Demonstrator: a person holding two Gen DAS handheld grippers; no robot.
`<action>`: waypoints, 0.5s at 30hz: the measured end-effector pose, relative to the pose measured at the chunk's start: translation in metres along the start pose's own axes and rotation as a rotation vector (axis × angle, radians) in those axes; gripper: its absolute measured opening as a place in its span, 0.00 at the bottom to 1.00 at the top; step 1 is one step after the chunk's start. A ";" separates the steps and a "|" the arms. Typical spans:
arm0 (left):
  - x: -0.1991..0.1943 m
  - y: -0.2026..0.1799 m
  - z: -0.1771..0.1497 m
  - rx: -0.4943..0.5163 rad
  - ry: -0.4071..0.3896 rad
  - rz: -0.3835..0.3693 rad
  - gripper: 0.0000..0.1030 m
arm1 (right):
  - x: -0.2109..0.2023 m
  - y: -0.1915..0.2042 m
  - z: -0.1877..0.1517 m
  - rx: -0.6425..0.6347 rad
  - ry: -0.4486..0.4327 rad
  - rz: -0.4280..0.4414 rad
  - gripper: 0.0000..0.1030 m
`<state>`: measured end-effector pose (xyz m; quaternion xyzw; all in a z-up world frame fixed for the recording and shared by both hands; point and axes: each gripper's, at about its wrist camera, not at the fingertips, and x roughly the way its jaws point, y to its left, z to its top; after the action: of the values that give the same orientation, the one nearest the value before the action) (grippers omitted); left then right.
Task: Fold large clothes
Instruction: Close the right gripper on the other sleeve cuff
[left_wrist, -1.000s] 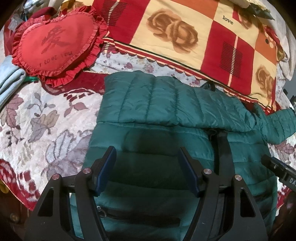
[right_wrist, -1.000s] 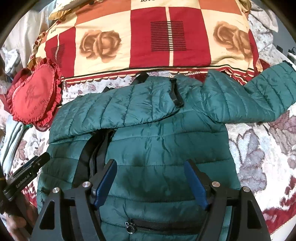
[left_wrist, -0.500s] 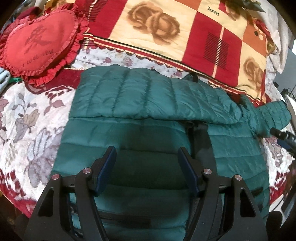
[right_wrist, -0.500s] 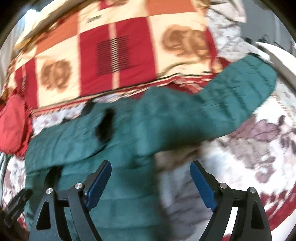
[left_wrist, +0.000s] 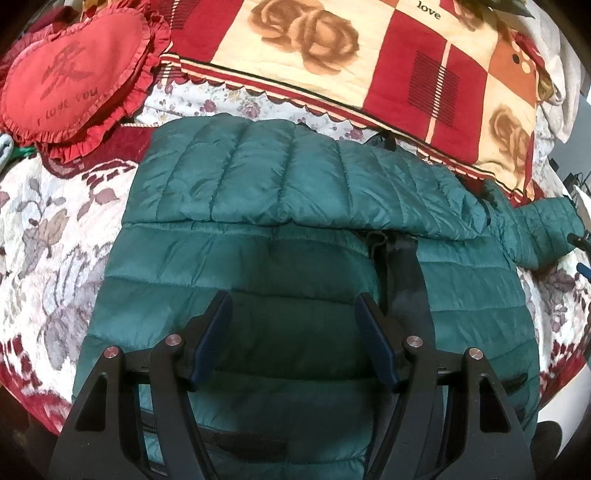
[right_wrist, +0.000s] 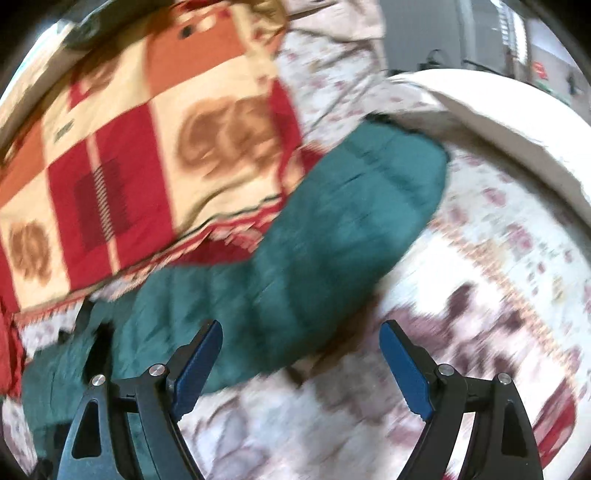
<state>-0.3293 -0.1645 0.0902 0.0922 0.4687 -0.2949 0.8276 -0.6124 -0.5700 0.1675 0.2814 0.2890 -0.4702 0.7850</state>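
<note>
Floral bedspread (left_wrist: 55, 236), green jacket (left_wrist: 295, 266) hem hidden behind left tool (left_wrist: 293, 321), spread wide, right tool (right_wrist: 301, 354) wide, view blurred

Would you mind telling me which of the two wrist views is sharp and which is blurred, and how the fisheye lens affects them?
Left wrist view: sharp, the green jacket quilting and the heart pillow lettering legible. Right wrist view: motion-smeared, the jacket sleeve and the blanket streaked, while the right gripper stays crisp. Both views: fisheye bending toward dark corners.
</note>
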 end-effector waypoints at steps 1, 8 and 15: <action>0.001 0.001 0.000 -0.003 0.004 -0.001 0.67 | 0.002 -0.009 0.005 0.017 -0.010 -0.015 0.82; 0.003 0.001 -0.002 -0.011 0.009 -0.008 0.67 | 0.018 -0.042 0.031 0.068 -0.030 -0.097 0.82; 0.001 0.009 0.001 -0.050 -0.006 -0.025 0.67 | 0.034 -0.060 0.054 0.141 -0.061 -0.115 0.82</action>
<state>-0.3232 -0.1580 0.0885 0.0645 0.4745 -0.2938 0.8273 -0.6431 -0.6523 0.1691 0.3043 0.2470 -0.5421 0.7433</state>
